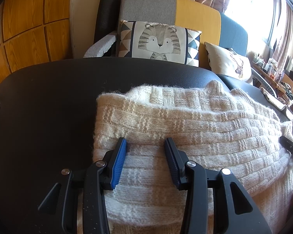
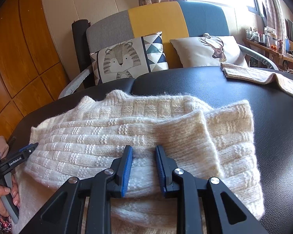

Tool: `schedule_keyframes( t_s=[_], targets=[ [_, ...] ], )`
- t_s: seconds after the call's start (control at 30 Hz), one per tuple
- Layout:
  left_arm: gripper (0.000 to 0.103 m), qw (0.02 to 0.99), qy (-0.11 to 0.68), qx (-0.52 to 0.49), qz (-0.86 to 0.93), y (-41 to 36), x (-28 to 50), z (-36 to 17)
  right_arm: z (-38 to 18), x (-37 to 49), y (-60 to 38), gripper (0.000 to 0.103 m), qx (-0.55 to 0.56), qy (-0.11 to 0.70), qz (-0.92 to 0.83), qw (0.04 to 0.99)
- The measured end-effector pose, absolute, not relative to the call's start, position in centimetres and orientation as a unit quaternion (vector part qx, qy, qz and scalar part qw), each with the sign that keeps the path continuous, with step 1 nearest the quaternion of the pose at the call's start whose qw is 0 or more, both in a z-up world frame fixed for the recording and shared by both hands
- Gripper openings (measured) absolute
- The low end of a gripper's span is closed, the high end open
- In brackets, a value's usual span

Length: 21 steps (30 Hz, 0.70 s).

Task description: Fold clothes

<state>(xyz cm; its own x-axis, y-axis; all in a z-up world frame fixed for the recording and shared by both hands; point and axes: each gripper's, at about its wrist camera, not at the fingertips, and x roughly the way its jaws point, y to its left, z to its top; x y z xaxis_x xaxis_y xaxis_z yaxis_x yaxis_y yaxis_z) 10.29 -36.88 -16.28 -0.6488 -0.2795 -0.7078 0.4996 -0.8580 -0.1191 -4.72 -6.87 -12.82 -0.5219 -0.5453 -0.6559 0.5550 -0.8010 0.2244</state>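
Note:
A cream basket-knit sweater lies partly folded on a black padded surface. My left gripper sits at the sweater's near left part. Its blue-padded fingers are set apart, with a thick raised layer of knit filling the gap between them. My right gripper is shut on a bulge of the same sweater just left of a ribbed cuff. The lifted near edge casts a shadow on the layer under it. Each view catches the other gripper's tip at its side edge.
A second beige knit piece lies at the far right of the black surface. Behind stands a grey, yellow and blue sofa with a tiger cushion and a deer cushion. A hand holds the left gripper's handle.

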Motion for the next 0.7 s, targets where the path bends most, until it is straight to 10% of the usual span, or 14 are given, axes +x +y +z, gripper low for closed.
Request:
schedule_keyframes(
  t_s=[0.7],
  targets=[
    [0.056,0.199,0.305,0.357,-0.86,-40.1,26.0,-15.8,-11.3,0.5,6.4,0.027,0.447,-0.121,-0.837,0.293]
  ],
)
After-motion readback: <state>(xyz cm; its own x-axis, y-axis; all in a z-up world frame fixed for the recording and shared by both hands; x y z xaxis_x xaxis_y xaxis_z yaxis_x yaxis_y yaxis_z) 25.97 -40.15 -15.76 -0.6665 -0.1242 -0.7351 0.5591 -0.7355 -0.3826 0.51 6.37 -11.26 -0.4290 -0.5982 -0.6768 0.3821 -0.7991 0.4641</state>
